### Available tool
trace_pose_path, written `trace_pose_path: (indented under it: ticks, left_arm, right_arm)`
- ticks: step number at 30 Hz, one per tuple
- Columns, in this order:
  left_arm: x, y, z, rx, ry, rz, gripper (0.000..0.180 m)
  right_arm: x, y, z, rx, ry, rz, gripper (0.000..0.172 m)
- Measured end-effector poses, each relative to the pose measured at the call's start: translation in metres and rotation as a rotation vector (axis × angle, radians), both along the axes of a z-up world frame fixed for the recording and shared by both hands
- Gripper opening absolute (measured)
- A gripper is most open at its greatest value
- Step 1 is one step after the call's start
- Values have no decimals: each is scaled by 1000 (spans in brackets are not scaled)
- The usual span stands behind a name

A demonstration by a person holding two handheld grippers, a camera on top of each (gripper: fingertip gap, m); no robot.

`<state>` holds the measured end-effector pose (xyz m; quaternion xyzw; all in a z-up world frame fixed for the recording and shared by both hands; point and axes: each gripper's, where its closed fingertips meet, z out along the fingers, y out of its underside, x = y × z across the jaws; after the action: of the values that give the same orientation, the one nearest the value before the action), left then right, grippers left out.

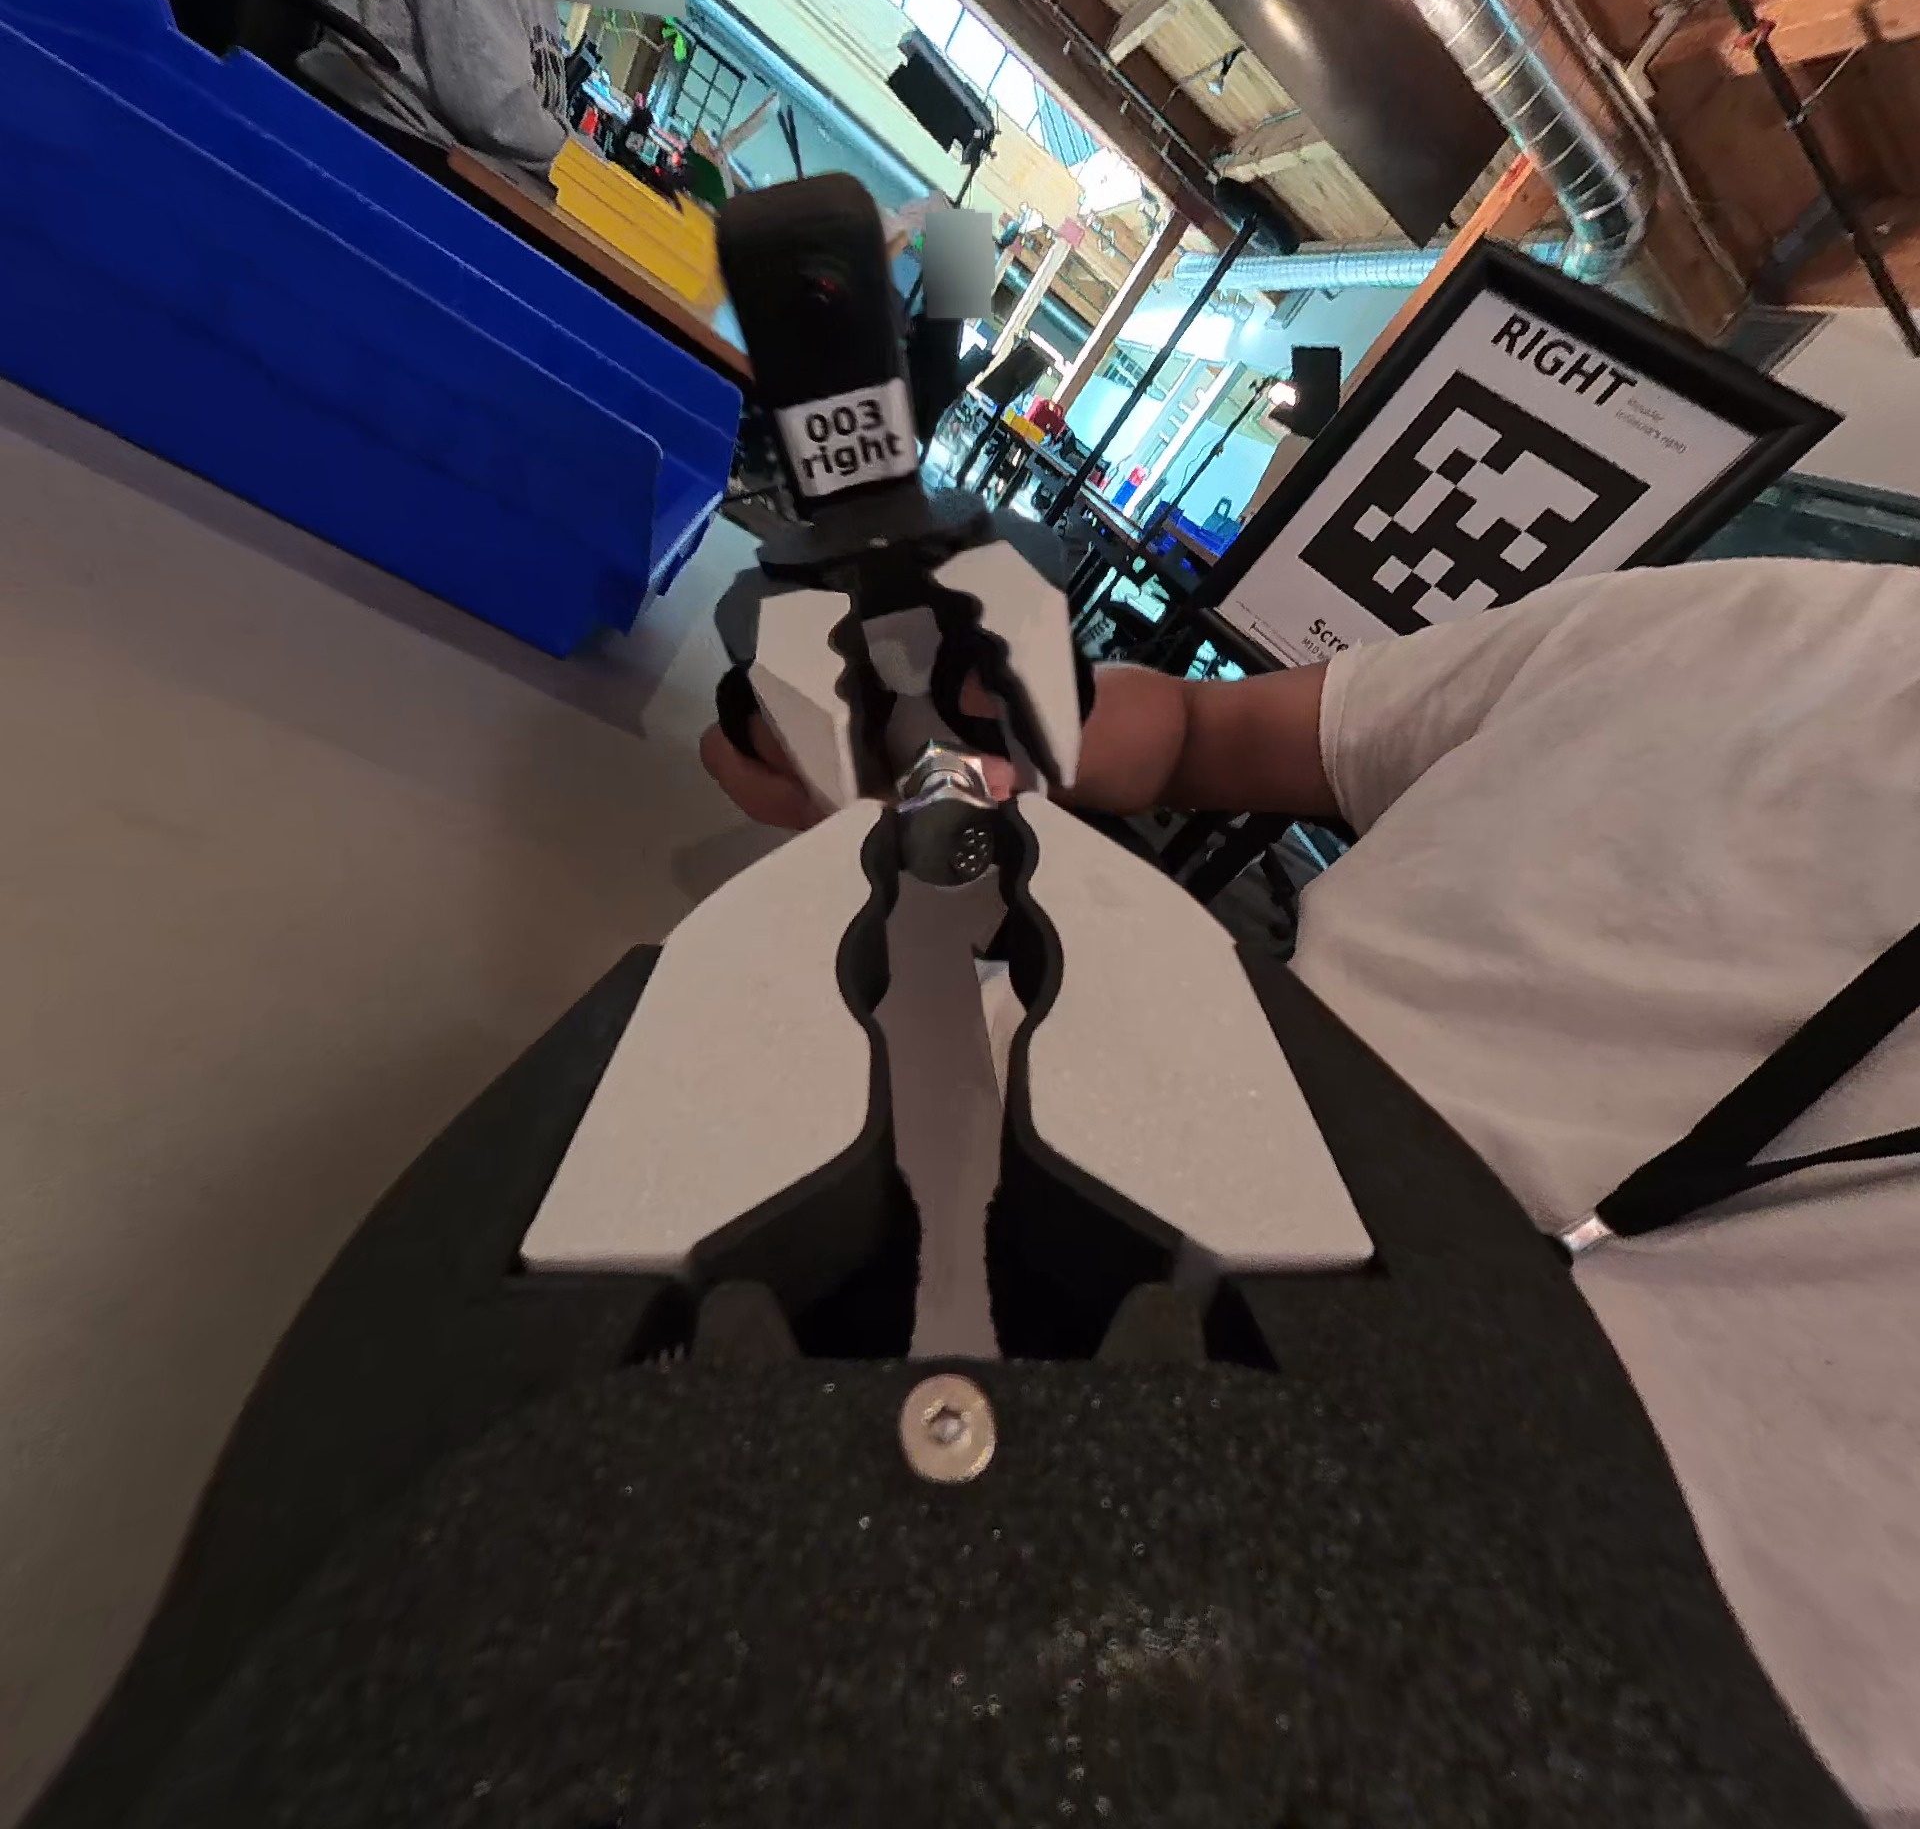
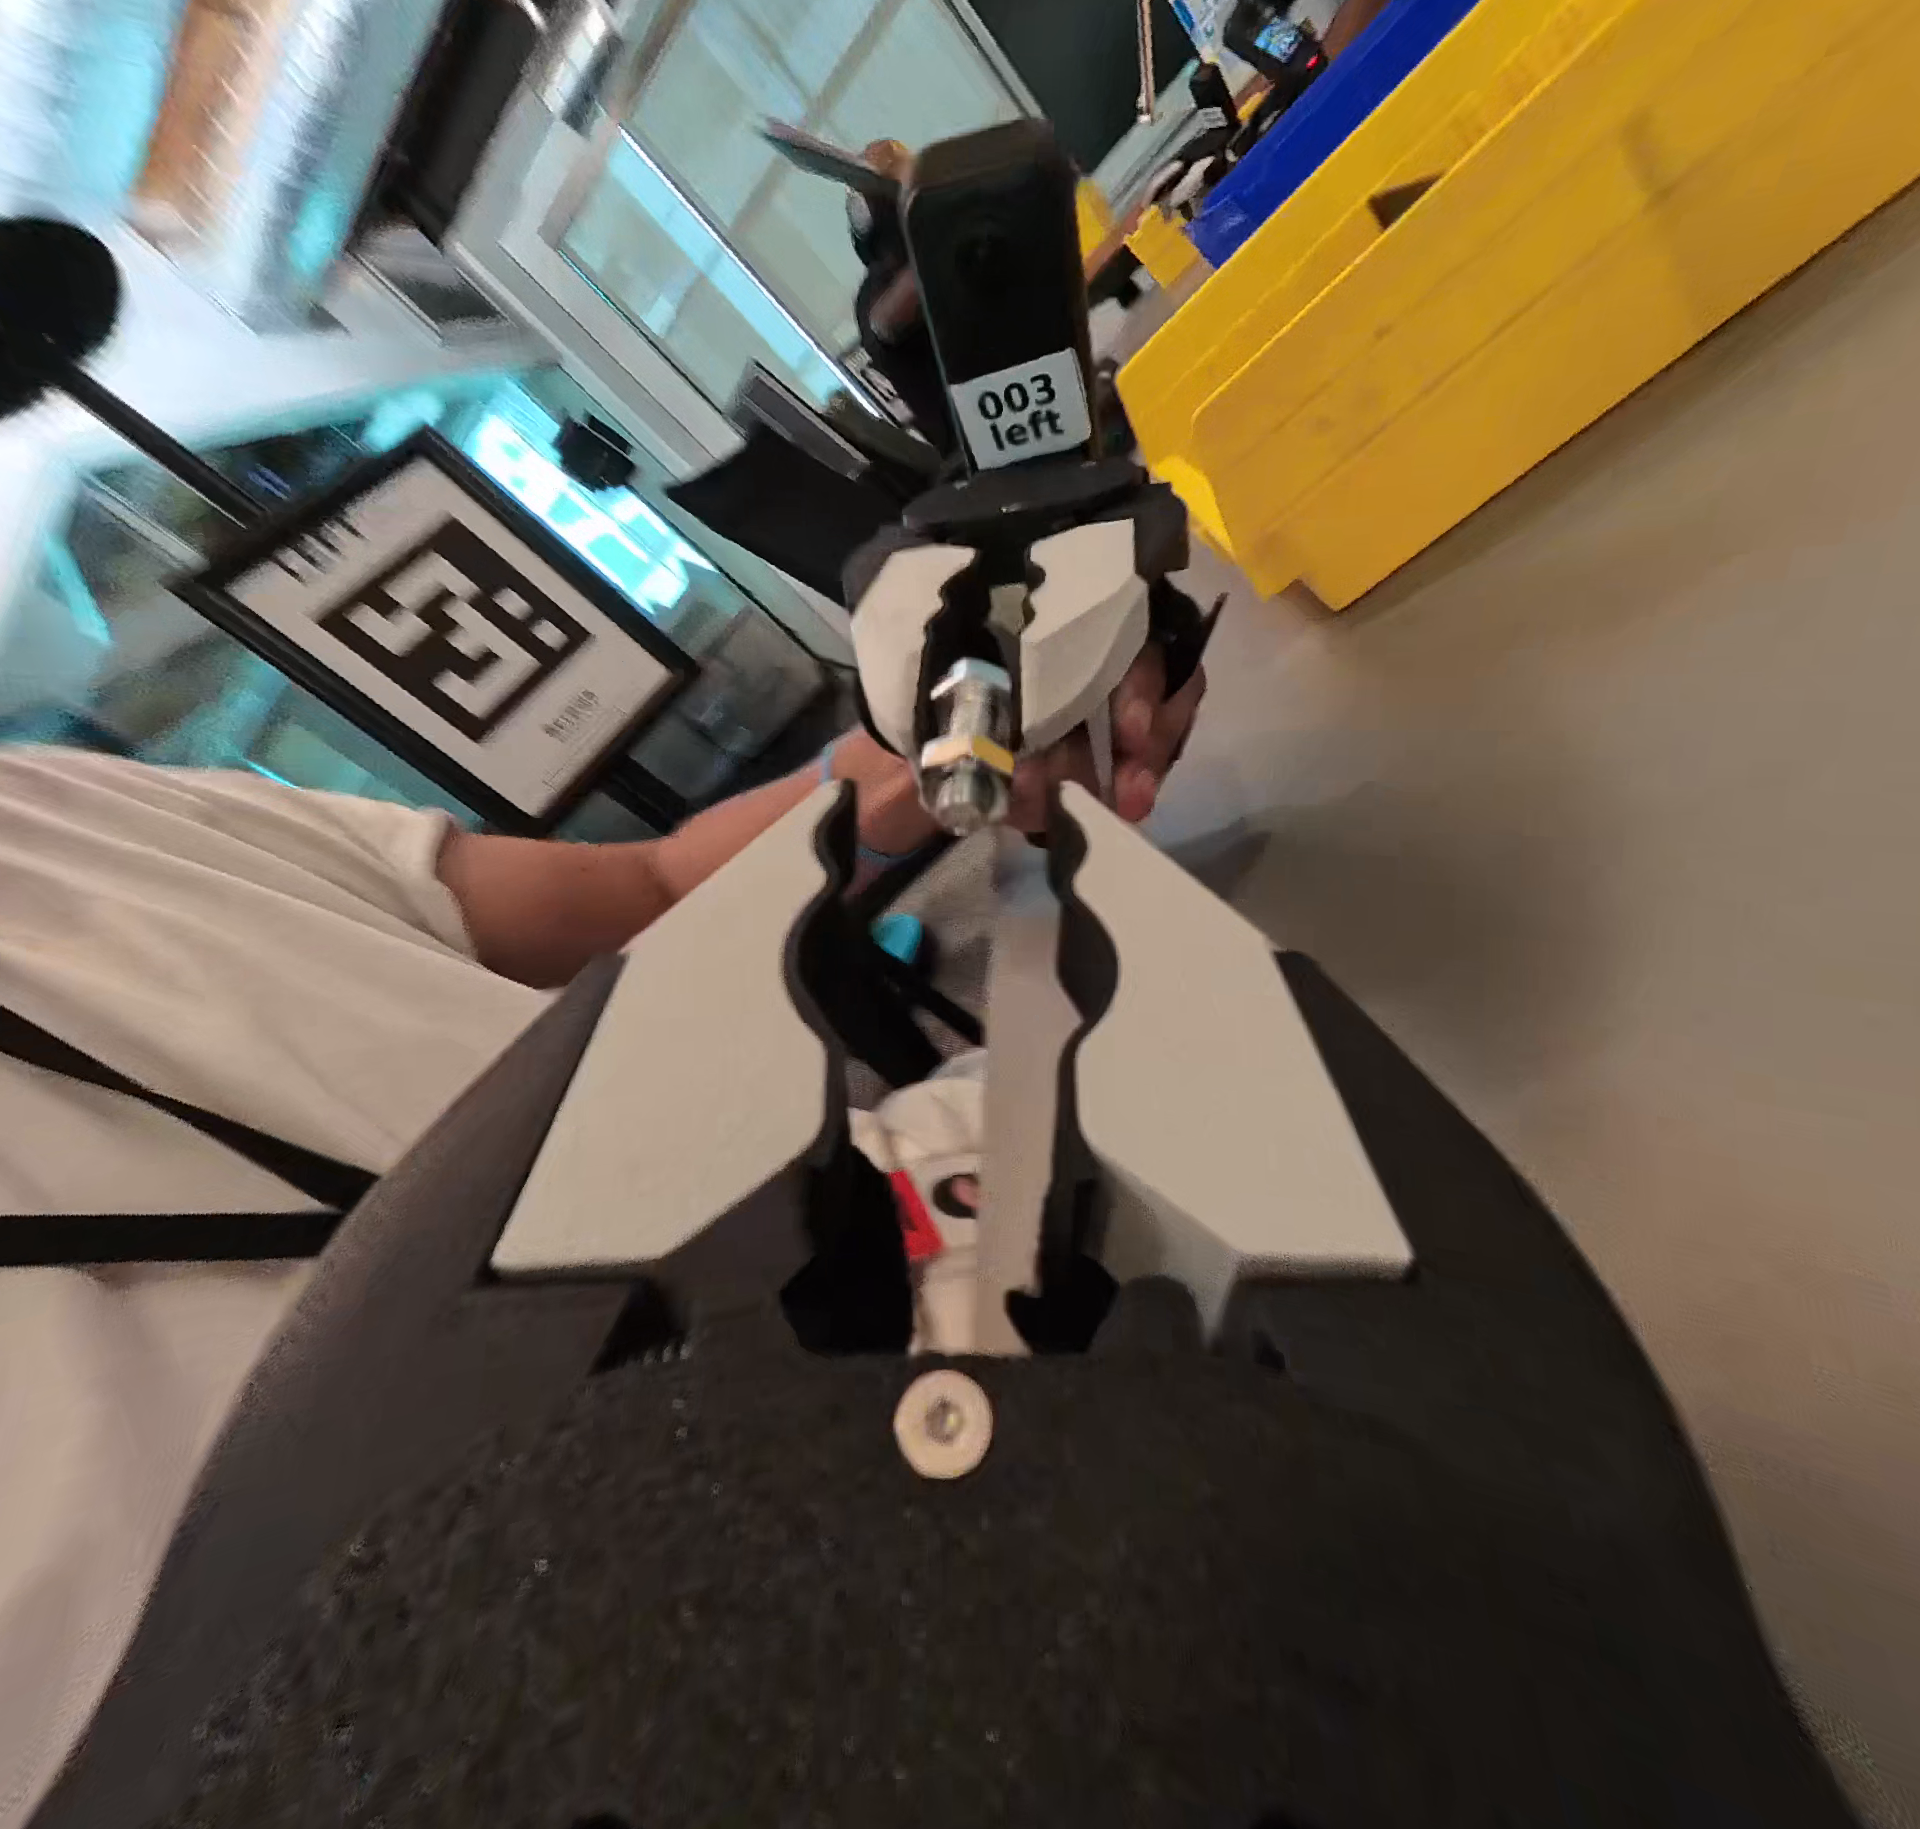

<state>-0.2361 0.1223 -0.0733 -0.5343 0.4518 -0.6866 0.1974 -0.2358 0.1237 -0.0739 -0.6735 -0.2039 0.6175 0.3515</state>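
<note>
**Left gripper** (image 1: 948, 825): closed on the head of a steel bolt (image 1: 956, 857). Both pads are pressing against the head, and the shank is pointing away towards the other gripper.

**Bolt:** being held in the air above the table (image 1: 260, 948), between the two facing grippers. A hex nut (image 1: 940, 787) is sitting on the thread just beyond the left fingertips, and the bare thread end is sticking out past it.

**Right gripper** (image 2: 956, 805): jaws are standing apart and gripping nothing. The thread end is lying between the fingertips (image 2: 1075, 813) with a gap on each side. The nut is the nearest thing in front of them.

**Surroundings:** blue bins (image 1: 312, 325) and yellow bins (image 2: 1507, 273) are resting on the table, with a framed marker board (image 1: 1475, 491) behind.

**Handling note (judgement):**
- The head grip is looking firm, so it is best kept tight and motionless.
- The two grippers are best kept in line with the shank.
- The right pads would seat best flat on two opposite faces of the nut, not on its corners or on the thread.
- The right wrist view is blurring, so slower motion is advisable.
</note>
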Motion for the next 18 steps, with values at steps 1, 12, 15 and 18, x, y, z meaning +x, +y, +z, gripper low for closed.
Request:
trace_pose_path:
  ticks: [1, 12, 15, 18]
  left_arm:
    - [-1, 2, 2, -13, -12, 5, 17]
    - [1, 13, -12, -162, 60, 17, 17]
    - [3, 11, -14, -173, 74, 8, 17]
    - [4, 7, -15, -165, 83, -4, 17]
  right_arm:
    - [0, 1, -3, 74, -72, -25, 44]
    - [14, 10, -2, 1669, -1215, -506, 41]
    - [9, 13, -17, 1696, -1275, -461, 41]
    - [7, 12, -13, 1660, -1227, -465, 31]
